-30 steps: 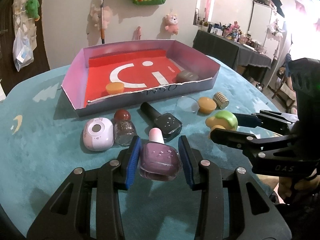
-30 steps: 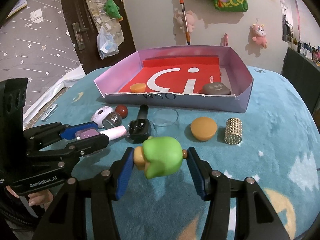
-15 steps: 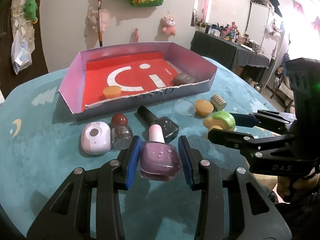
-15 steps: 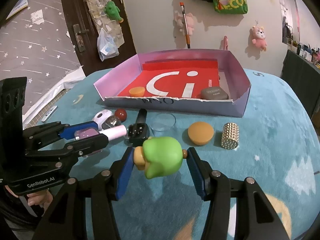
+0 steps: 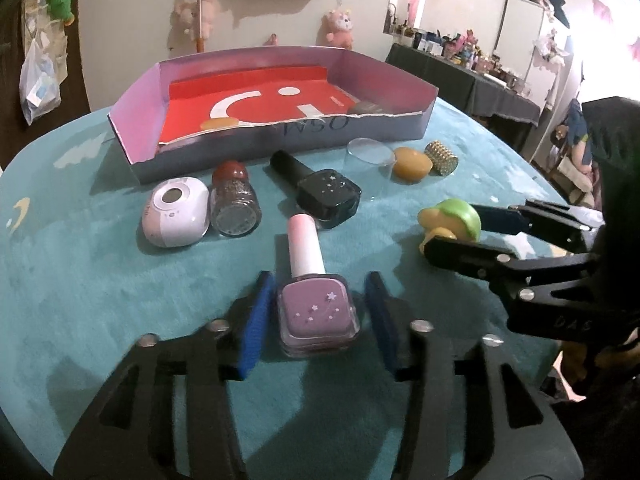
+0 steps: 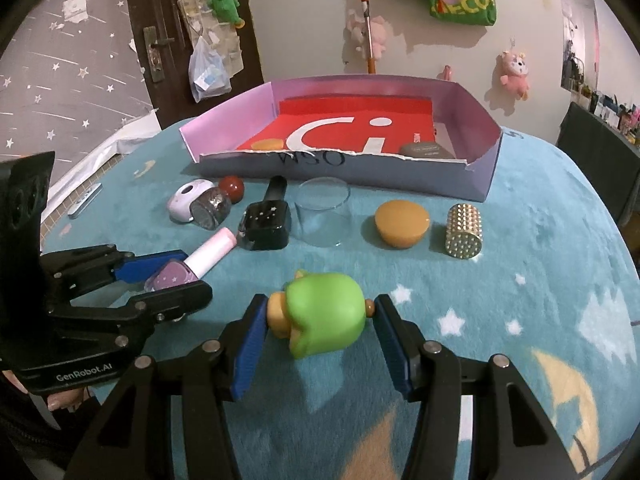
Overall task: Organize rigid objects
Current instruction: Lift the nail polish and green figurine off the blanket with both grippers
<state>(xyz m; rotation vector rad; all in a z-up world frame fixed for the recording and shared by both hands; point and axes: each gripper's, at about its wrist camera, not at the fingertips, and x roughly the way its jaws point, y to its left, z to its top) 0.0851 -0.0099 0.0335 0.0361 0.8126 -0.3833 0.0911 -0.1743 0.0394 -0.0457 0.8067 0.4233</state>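
Observation:
My left gripper (image 5: 316, 312) is open around a purple nail polish bottle (image 5: 316, 312) with a pink cap, which lies on the teal cloth with a gap on each side. My right gripper (image 6: 320, 320) is open around a green toy (image 6: 324, 318) that rests on the cloth. The toy (image 5: 452, 220) and right gripper show at the right of the left wrist view. The purple bottle (image 6: 176, 274) shows in the right wrist view. A shallow pink box (image 5: 400, 80) with a red floor holds an orange disc (image 6: 266, 145) and a grey case (image 6: 426, 150).
On the cloth before the box lie a white round case (image 5: 176, 210), a glitter bottle (image 5: 234, 200) with a red cap, a black nail polish bottle (image 5: 320, 188), a clear cup (image 6: 322, 210), an orange puck (image 6: 402, 222) and a studded cylinder (image 6: 464, 230).
Both grippers have opened and released their objects. The purple bottle and the green toy now rest on the cloth between the spread fingers.

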